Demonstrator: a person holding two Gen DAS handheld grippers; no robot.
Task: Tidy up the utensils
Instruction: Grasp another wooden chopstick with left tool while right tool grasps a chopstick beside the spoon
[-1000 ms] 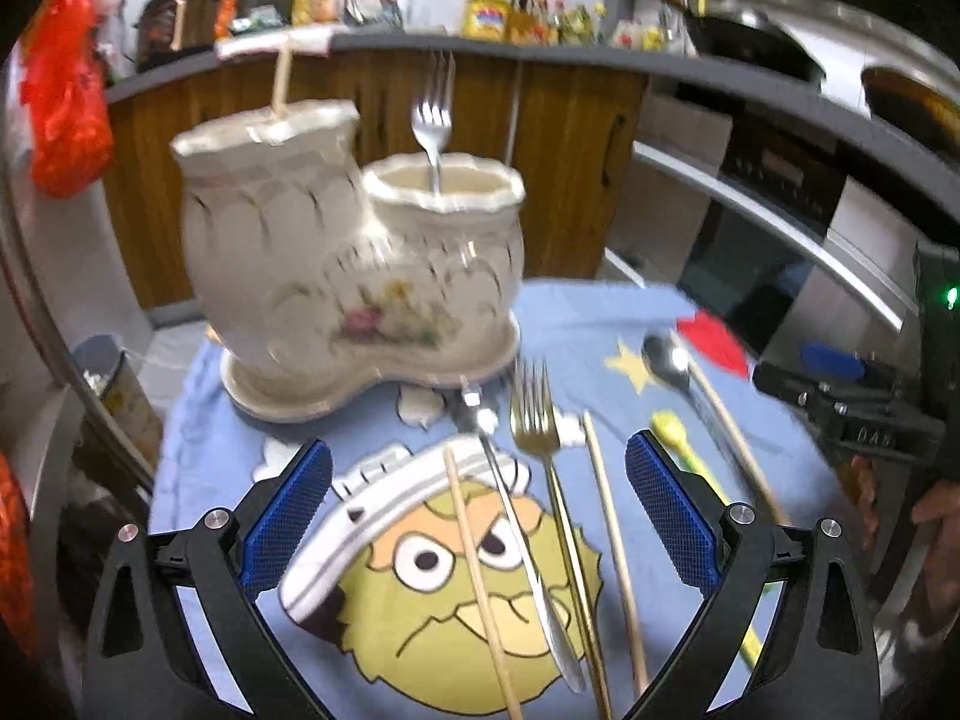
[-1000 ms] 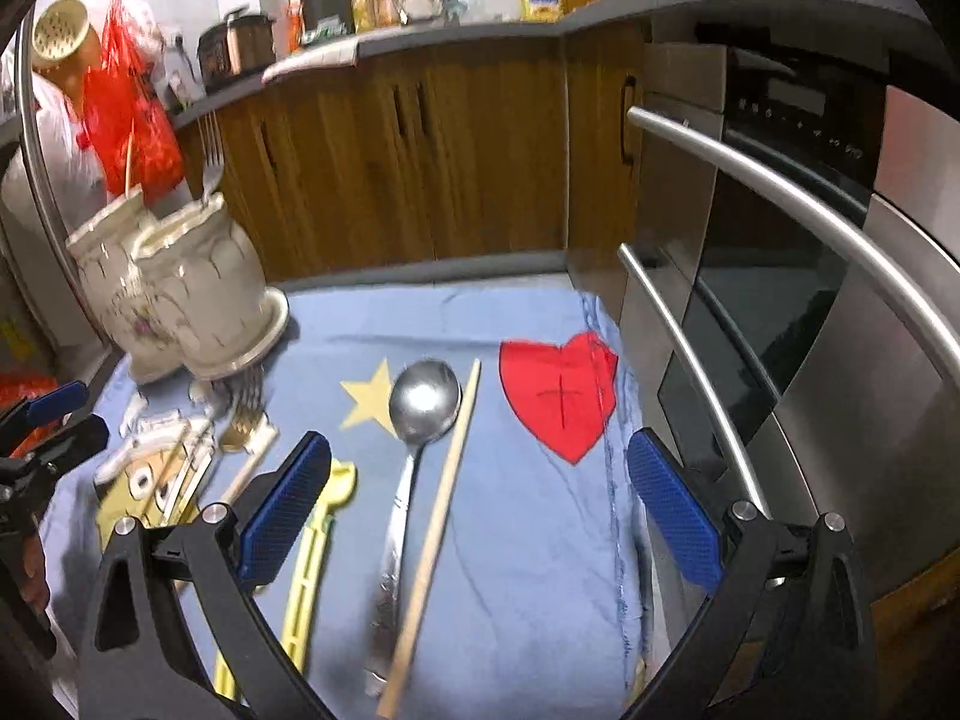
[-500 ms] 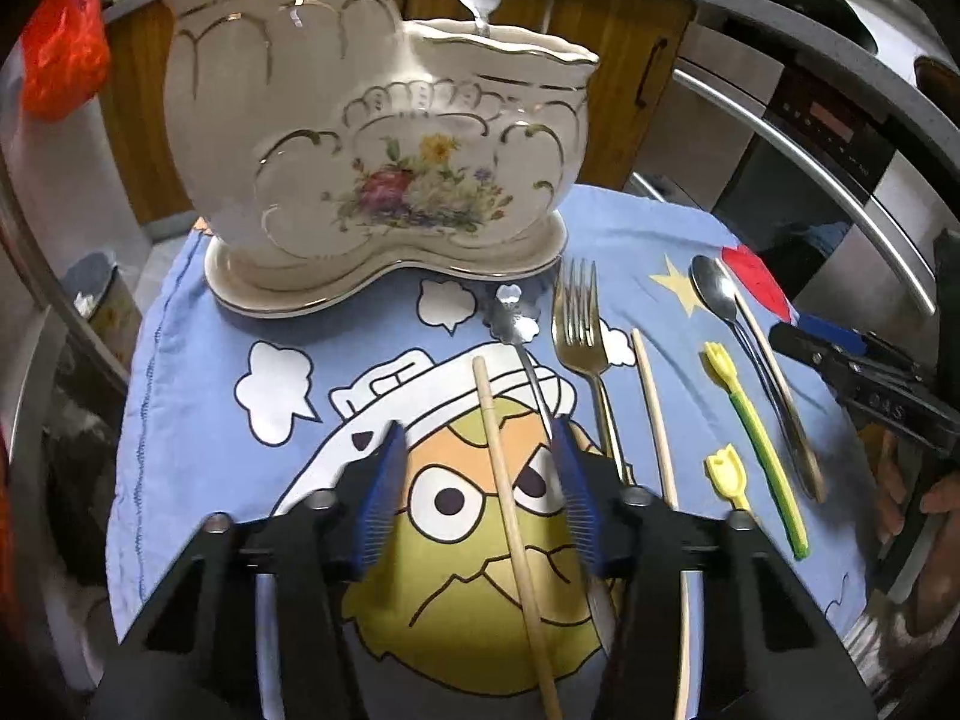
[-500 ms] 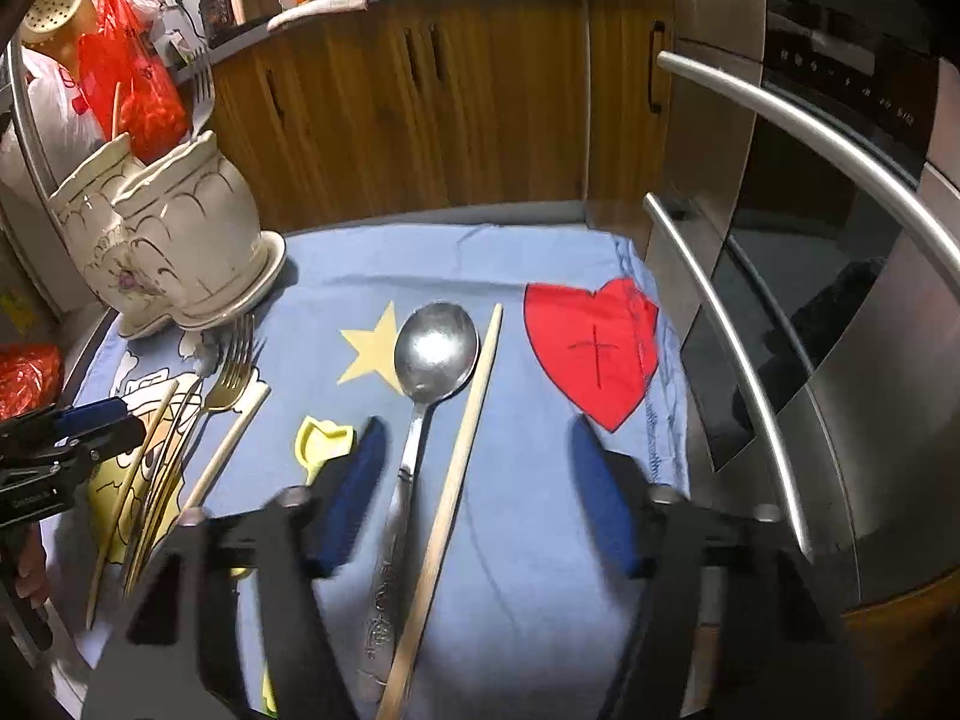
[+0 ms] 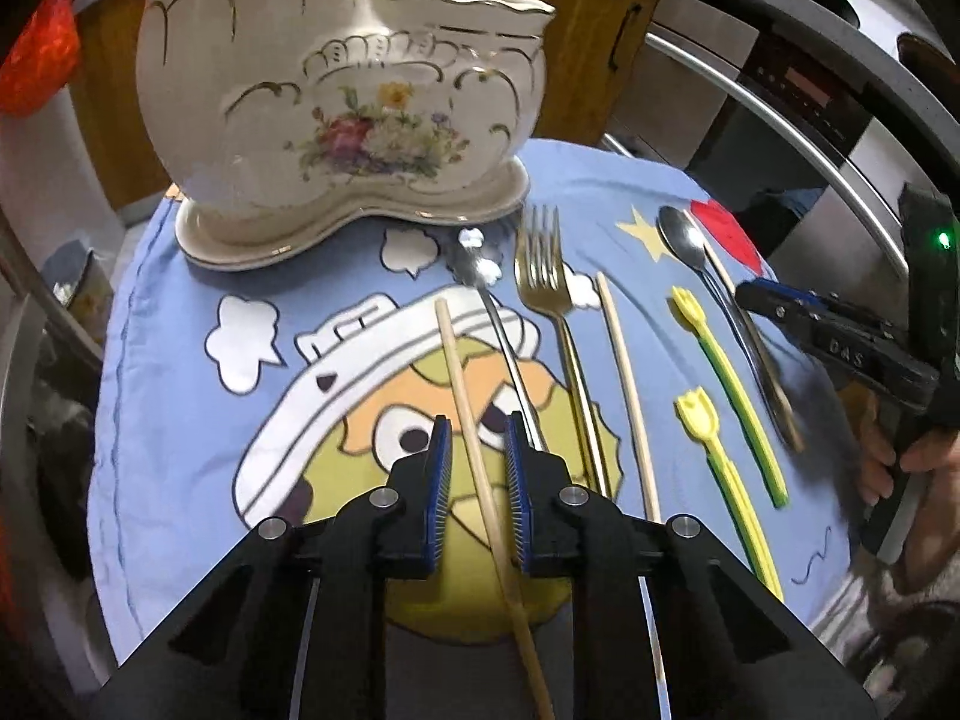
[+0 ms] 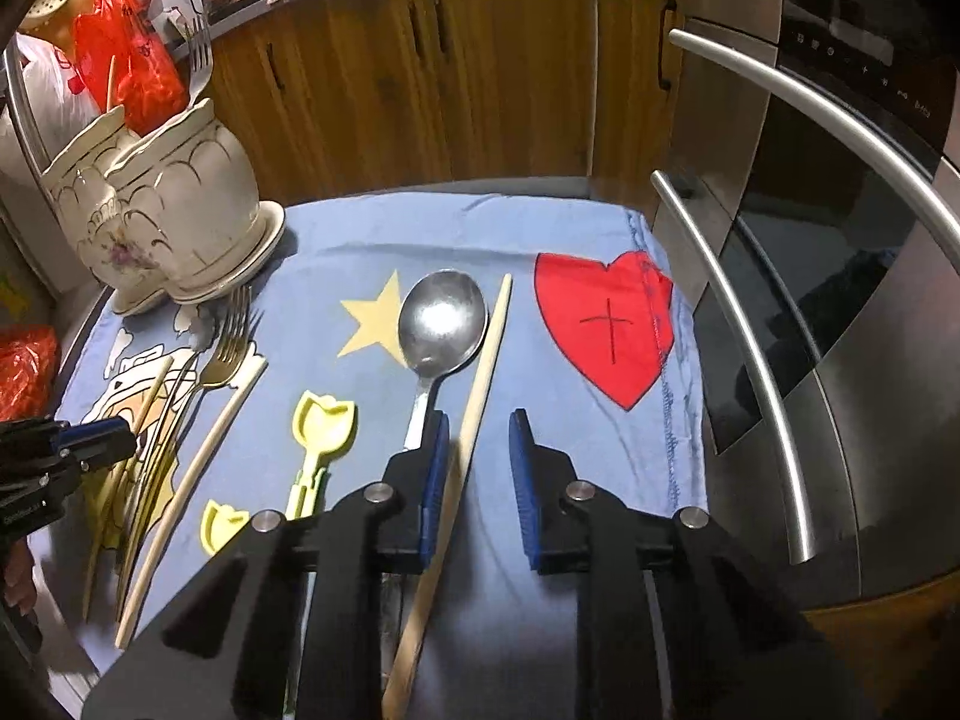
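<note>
Here the counter (image 5: 180,540) carries a blue printed cloth (image 5: 168,312), which gives the loose utensils a flat bed. They lie side by side with their handles toward the person, so each can be straddled from the near end.

At the far left of the cloth stands the ceramic holder (image 5: 336,120), a two-pocket vessel on its own base. It is the likely destination for the sorting. One steel fork (image 6: 201,63) already stands upright in one pocket and a stick in the other, which suggests that each pocket takes one kind.

The utensils not yet sorted lie in a row on the cloth: a steel spoon (image 6: 441,324), a gold fork (image 5: 549,294), a utensil with a long steel handle (image 5: 504,348), two yellow plastic picks (image 5: 729,384), and several chopsticks.

The left tool (image 5: 477,474) points steeply down over the leftmost chopstick (image 5: 465,414). Its jaws are closing. The stick runs between the blue pads, with a gap visible on both sides, so nothing is gripped yet.

The right tool (image 6: 480,480) is set over the rightmost chopstick (image 6: 486,372), just beside the spoon handle. Its jaws are also closing. The stick lies against the left pad, and the right pad stands clear of it. This off-centre placement probably keeps the spoon handle outside the jaws.
</note>
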